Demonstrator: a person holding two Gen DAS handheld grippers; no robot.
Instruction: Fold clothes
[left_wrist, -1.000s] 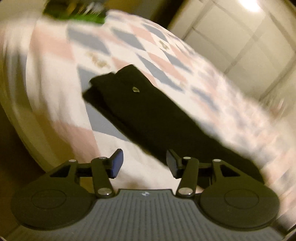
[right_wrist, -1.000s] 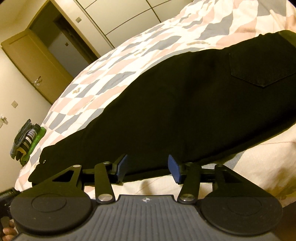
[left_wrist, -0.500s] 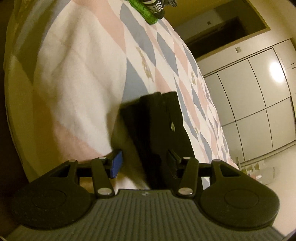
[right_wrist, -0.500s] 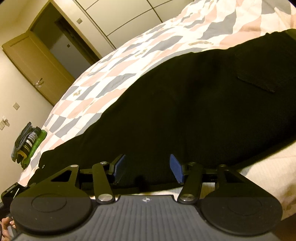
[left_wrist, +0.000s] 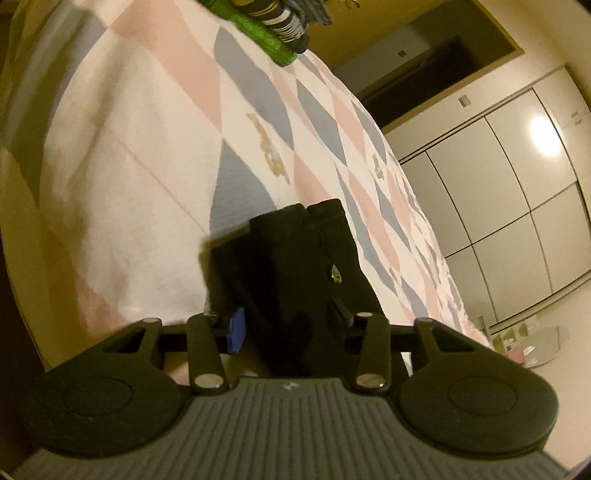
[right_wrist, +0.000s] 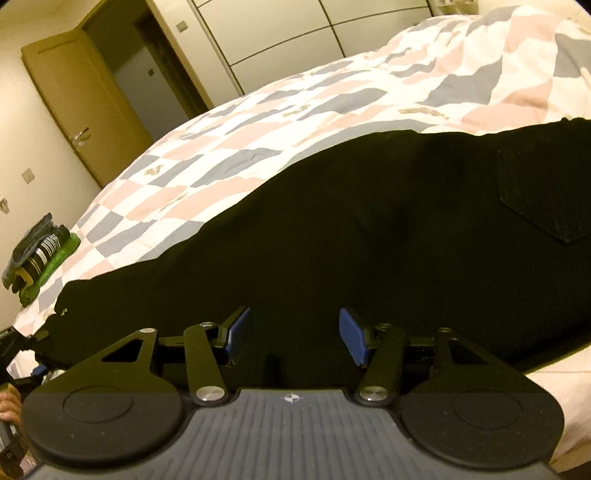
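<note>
Our left claw (left_wrist: 286, 323) has its fingers spread, and the hem end of the black trousers (left_wrist: 295, 266) lies between them; we cannot tell whether either pad touches the cloth. The blue pad of one finger (left_wrist: 236, 329) shows at the left edge of the dark fabric, while the other finger sits over the cloth on the right. A small metal stud (left_wrist: 336, 274) glints on the trouser leg just ahead of that finger.

Our right claw (right_wrist: 293, 334) is spread too, its two blue pads well apart, with the long edge of the trousers (right_wrist: 351, 240) between and under them. Nothing is pinched there that we can see. Beyond the fingers the trousers stretch across the view, with a back pocket (right_wrist: 546, 199) toward the right.

The trousers lie on a bed under a quilt (right_wrist: 258, 147) patterned in pink, grey and white patches. Far from the trousers, near the quilt's edge, a small pile of folded clothes (right_wrist: 40, 254) rests, green at the bottom with a striped piece above. In the left view the same pile (left_wrist: 273, 26) sits at the top. Past the bed stand pale wardrobe doors (left_wrist: 498, 192) and a wooden door (right_wrist: 88, 107) standing ajar.
</note>
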